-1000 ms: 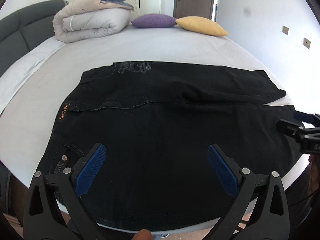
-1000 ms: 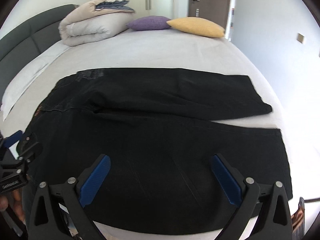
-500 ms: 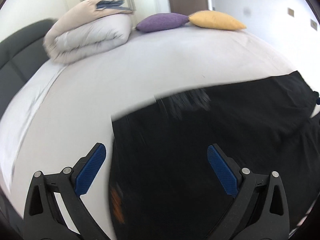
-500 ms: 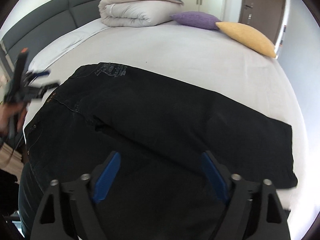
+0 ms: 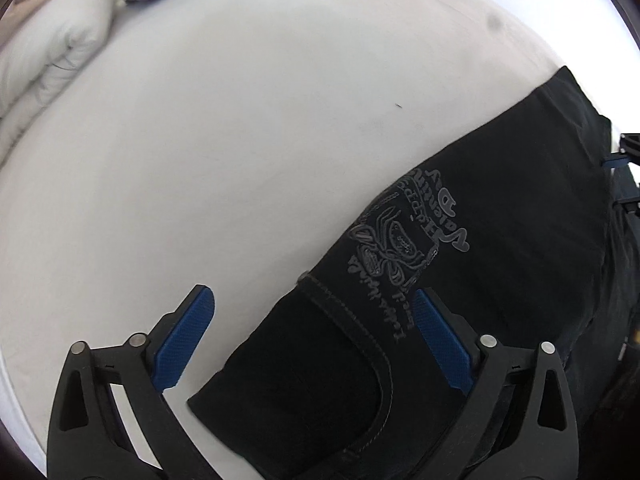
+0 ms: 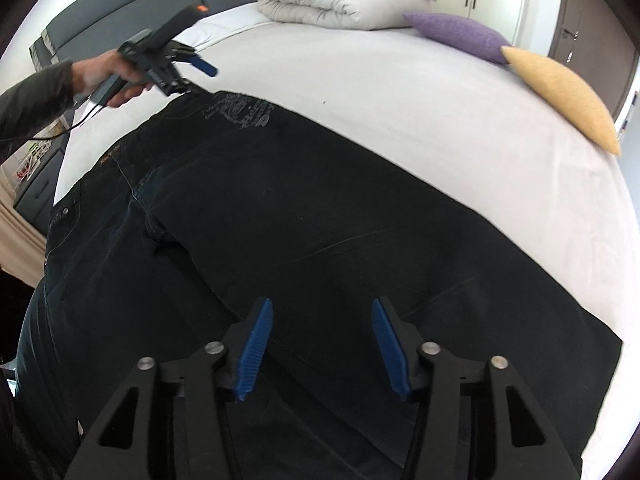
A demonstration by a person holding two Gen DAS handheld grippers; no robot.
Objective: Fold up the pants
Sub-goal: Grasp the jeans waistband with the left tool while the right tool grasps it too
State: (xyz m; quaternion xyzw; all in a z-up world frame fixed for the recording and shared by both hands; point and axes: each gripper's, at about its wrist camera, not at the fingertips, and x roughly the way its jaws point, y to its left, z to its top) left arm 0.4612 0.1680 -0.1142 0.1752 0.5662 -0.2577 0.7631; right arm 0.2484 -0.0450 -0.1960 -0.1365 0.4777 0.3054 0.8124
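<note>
Pants [image 6: 304, 216] — black, lying flat across the white bed [image 6: 400, 92]. Left gripper [image 5: 312, 332] hangs over the waistband corner, jaws wide but closing, one on either side of the cloth's edge. Right gripper [image 6: 322, 344] is above the legs — jaws half apart and closing, pinching nothing.

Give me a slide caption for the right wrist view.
Right gripper closing above black pants spread on a bed, left gripper at the waistband.
</note>
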